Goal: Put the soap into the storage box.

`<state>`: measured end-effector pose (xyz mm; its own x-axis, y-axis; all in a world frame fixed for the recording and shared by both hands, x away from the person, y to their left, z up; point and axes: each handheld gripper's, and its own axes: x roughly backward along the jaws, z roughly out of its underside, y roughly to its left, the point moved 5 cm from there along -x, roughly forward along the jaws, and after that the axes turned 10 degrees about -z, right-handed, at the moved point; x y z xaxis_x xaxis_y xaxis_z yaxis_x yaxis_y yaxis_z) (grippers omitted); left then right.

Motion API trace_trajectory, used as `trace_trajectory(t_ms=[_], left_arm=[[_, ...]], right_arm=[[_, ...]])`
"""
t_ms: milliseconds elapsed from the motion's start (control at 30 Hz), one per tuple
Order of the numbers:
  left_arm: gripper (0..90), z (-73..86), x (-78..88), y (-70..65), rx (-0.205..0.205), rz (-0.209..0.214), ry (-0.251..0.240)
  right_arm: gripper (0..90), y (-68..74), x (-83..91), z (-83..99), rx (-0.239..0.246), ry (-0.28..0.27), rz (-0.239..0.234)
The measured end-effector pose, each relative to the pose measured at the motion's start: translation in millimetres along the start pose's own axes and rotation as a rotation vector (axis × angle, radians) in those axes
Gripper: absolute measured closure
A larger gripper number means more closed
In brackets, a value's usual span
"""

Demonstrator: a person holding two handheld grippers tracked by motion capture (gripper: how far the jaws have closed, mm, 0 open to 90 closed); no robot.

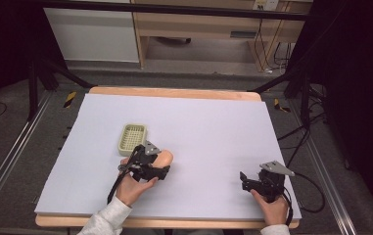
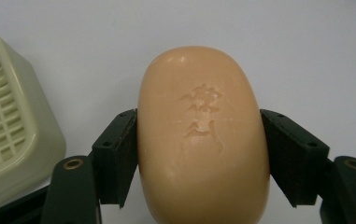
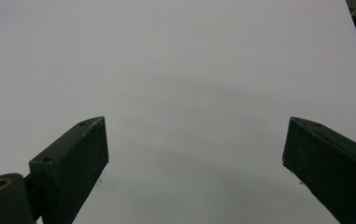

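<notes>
Soap (image 2: 202,135) sits pinched between our left gripper's (image 1: 151,166) 2 jaws, just beside the slatted dish (image 1: 132,137); its rounded, slick sides could squirt free if we squeeze harder. Our right gripper (image 3: 194,158) waits spread, empty.

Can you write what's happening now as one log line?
left tool: shut on soap bar | soap dish: empty | right tool: open
</notes>
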<state>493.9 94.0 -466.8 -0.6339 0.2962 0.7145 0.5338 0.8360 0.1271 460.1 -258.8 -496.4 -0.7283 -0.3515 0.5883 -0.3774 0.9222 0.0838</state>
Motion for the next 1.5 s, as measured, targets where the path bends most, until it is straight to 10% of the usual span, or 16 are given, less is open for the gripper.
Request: trace_trajectory(t_ms=[1500], left_arm=[[31.7,-5.1,34.4,67.1,0.135,-0.102,-0.068]], right_arm=[[7.2,0.7,-0.1,0.1,0.0,0.002,-0.006]])
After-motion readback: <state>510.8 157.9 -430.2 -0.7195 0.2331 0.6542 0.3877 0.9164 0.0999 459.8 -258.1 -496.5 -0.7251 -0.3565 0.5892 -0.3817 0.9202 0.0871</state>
